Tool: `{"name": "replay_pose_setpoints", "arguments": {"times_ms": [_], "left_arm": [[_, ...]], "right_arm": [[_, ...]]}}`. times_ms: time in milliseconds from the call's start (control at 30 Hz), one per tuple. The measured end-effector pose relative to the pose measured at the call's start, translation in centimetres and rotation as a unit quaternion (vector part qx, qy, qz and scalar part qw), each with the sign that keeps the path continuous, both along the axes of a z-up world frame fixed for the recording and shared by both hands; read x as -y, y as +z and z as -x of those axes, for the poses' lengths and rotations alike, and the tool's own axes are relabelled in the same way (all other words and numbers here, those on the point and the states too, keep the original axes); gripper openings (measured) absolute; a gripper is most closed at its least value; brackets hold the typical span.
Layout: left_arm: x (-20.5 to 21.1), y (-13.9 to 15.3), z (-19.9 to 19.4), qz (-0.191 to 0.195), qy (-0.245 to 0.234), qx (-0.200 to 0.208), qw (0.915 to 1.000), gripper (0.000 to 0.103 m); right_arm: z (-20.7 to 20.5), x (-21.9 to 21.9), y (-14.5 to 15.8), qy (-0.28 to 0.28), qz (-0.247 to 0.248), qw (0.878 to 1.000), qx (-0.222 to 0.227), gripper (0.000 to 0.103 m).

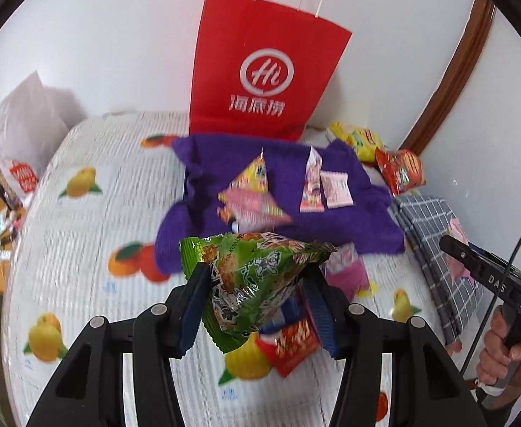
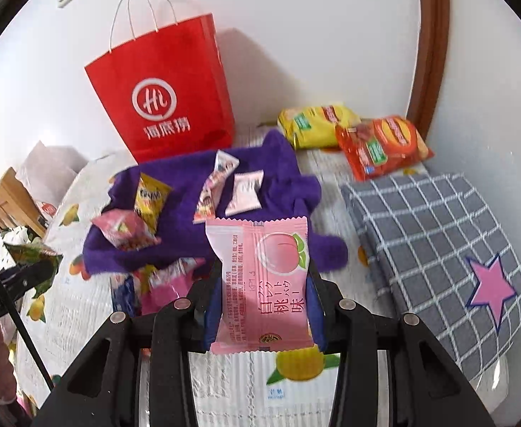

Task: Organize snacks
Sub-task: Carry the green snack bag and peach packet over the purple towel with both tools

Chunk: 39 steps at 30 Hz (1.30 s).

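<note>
My left gripper [image 1: 257,277] is shut on a green snack packet [image 1: 250,277], held above the fruit-print bedsheet [image 1: 82,231] in front of the purple cloth [image 1: 278,206]. My right gripper [image 2: 262,281] is shut on a pink peach snack packet [image 2: 260,284], just in front of the purple cloth [image 2: 175,220]. Several small snack packets lie on the cloth: a yellow one [image 2: 148,199], pink ones [image 2: 125,229] and a white one [image 2: 244,192]. More packets [image 1: 292,338] lie on the sheet under the left gripper. A red paper bag [image 1: 260,71] stands behind the cloth.
Yellow [image 2: 314,124] and orange [image 2: 381,146] snack bags lie at the back right by the wall. A folded grey checked cloth with a pink star [image 2: 438,235] lies on the right. A wooden doorframe [image 2: 433,42] curves at the right. Clutter and a white bag [image 1: 22,135] sit at the left.
</note>
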<state>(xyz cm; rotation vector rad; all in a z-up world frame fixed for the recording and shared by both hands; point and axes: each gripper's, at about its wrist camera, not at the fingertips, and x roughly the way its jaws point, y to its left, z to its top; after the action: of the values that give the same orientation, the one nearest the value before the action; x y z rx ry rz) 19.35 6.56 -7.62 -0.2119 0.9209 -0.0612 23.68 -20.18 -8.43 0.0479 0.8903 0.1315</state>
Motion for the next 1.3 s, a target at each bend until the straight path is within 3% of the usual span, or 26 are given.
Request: {"name": "replay_pose_setpoints", "arguments": {"times_ms": [200, 667, 1067, 1300], "left_arm": [[0.2, 2.0, -3.3, -0.033, 0.0, 0.022, 0.9992, 0.051], [0.3, 3.5, -11.2, -0.047, -0.005, 0.046, 0.9979, 0.051], [-0.9, 0.6, -14.3, -0.009, -0.002, 0.016, 0.9998, 0.051], [-1.3, -0.4, -15.2, -0.012, 0.005, 0.008, 0.9999, 0.051]], "right_arm": [[-3.0, -0.6, 1.0, -0.004, -0.003, 1.0, 0.007, 0.04], [-10.2, -2.3, 0.2, -0.006, -0.014, 1.0, -0.005, 0.041], [-15.0, -5.3, -0.5, 0.033, 0.003, 0.999, -0.009, 0.041], [-16.6, -6.5, -1.8, 0.048, -0.006, 0.999, -0.014, 0.041]]}}
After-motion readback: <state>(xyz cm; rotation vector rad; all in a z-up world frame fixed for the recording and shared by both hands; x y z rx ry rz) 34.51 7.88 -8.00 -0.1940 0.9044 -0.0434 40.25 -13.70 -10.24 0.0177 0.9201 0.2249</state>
